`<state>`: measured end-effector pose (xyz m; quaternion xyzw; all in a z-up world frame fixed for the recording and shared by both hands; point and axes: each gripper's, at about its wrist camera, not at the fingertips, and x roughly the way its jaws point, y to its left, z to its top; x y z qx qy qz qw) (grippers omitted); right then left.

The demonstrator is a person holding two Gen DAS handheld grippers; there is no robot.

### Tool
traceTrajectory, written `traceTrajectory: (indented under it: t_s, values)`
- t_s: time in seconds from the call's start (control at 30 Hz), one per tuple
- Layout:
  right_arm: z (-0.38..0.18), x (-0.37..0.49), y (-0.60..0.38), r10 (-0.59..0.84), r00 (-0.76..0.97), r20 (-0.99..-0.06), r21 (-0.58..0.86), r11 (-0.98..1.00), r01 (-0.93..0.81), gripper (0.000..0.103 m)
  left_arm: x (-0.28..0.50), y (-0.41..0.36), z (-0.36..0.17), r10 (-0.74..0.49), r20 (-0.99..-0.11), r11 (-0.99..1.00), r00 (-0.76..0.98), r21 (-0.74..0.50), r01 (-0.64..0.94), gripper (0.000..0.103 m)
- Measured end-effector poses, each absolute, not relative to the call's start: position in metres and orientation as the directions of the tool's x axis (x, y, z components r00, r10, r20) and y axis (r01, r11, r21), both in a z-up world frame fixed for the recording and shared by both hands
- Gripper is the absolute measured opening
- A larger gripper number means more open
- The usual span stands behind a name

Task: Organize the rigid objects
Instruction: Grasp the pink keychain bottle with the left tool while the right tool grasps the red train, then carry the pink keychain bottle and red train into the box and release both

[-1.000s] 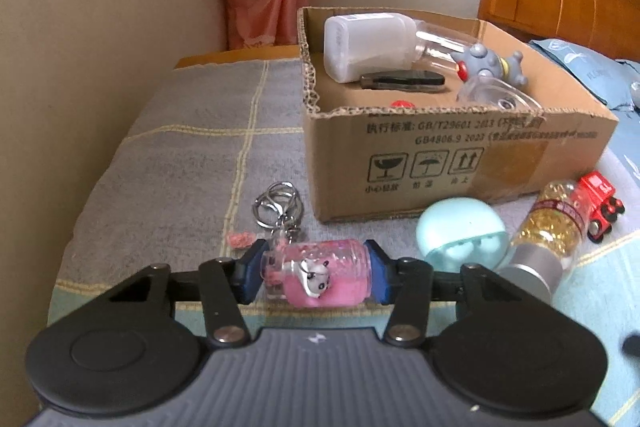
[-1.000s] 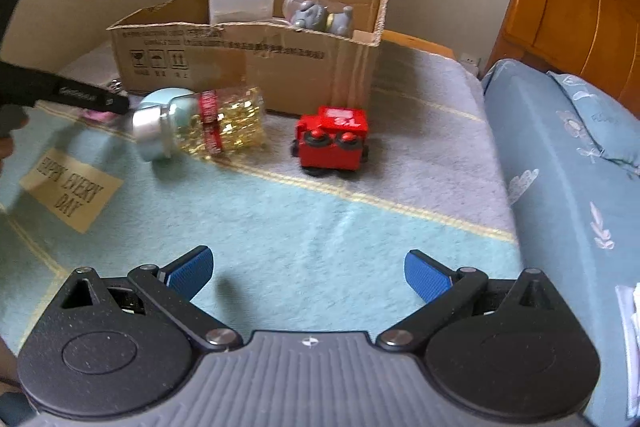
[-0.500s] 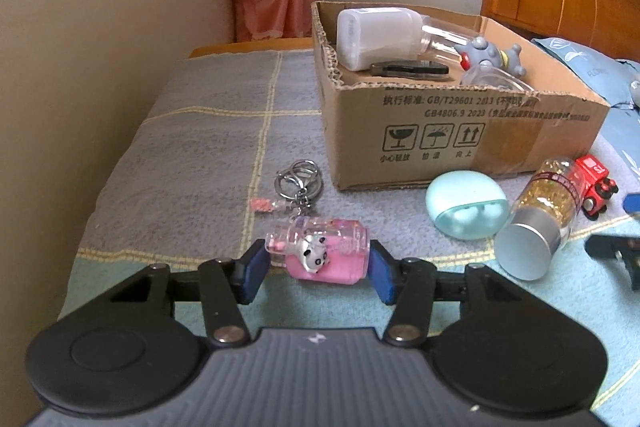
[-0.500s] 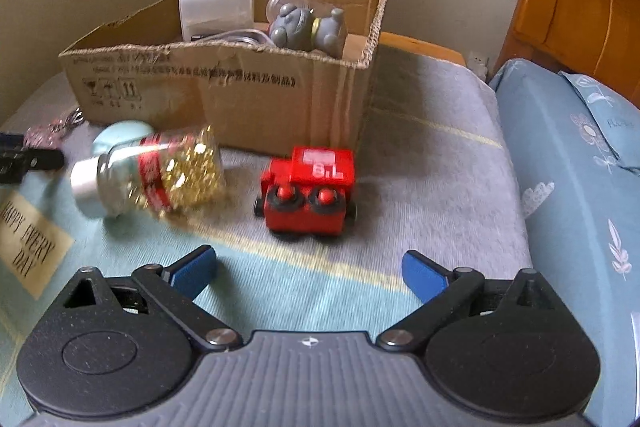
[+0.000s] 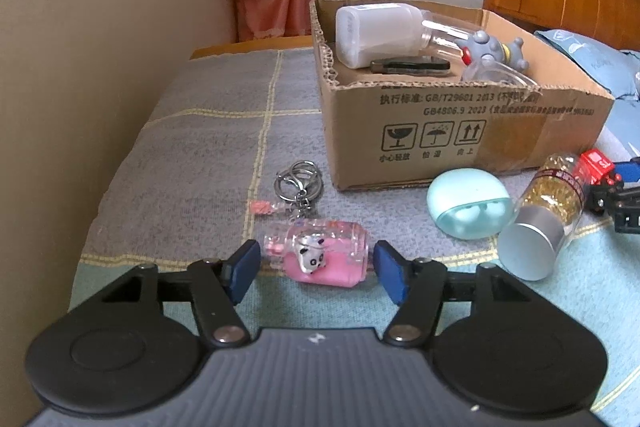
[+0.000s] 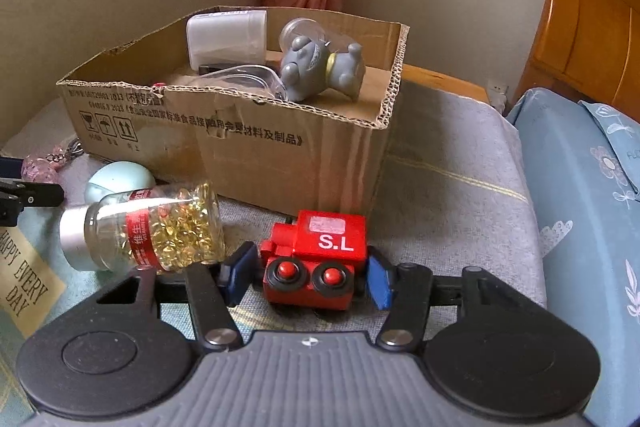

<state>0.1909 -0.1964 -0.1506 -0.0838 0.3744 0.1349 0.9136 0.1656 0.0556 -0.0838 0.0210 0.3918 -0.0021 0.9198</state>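
A pink bottle keychain (image 5: 324,257) with a panda charm lies on the bed cover between the fingers of my left gripper (image 5: 316,267), which is open with small gaps on both sides. A red toy train (image 6: 316,259) marked S.L stands between the fingers of my right gripper (image 6: 306,277), which is open and close around it. A cardboard box (image 5: 460,131) holds a white bottle (image 5: 376,35), a grey toy figure (image 6: 316,67), a dark folding knife (image 5: 408,65) and clear plastic pieces.
A jar of golden capsules (image 6: 148,227) lies on its side left of the train, and it also shows in the left wrist view (image 5: 548,211). A mint-green case (image 5: 470,203) lies by the box. A wall stands left, a wooden headboard (image 6: 588,27) right.
My left gripper has opened and let go of the pink bottle keychain, which now rests on the cover. My right gripper has moved forward to the red train and narrowed around it.
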Motion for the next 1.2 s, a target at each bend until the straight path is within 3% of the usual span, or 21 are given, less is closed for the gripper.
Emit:
traceTrajectory:
  t_s: [0.13, 0.4, 0.5, 0.63, 1.2]
  values:
    - [-0.149, 0.181, -0.199, 0.174, 0.676, -0.716, -0.044, 0.955, -0.292, 0.062, 0.164, 0.055, -0.082, -0.014, -0.727, 0.999, 0.687, 0.016, 0.038, 0.05]
    - [-0.149, 0.184, -0.198, 0.177, 0.668, -0.723, -0.039, 0.955, -0.294, 0.064, 0.173, 0.055, -0.084, -0.029, -0.716, 0.998, 0.697, 0.014, 0.055, 0.055]
    - [-0.149, 0.186, -0.194, 0.178, 0.667, -0.724, -0.048, 0.951, -0.306, 0.064, 0.178, 0.058, -0.084, -0.051, -0.722, 0.998, 0.69, -0.009, 0.065, 0.051]
    - [-0.146, 0.184, -0.193, 0.178, 0.654, -0.735, -0.051, 0.947, -0.316, 0.056, 0.181, 0.059, -0.082, -0.07, -0.742, 0.995, 0.666, -0.008, 0.096, 0.05]
    - [-0.094, 0.161, -0.196, 0.198, 0.654, -0.73, -0.144, 0.891, -0.431, 0.056, 0.17, 0.061, -0.034, -0.103, -0.801, 0.952, 0.589, 0.093, 0.292, 0.05]
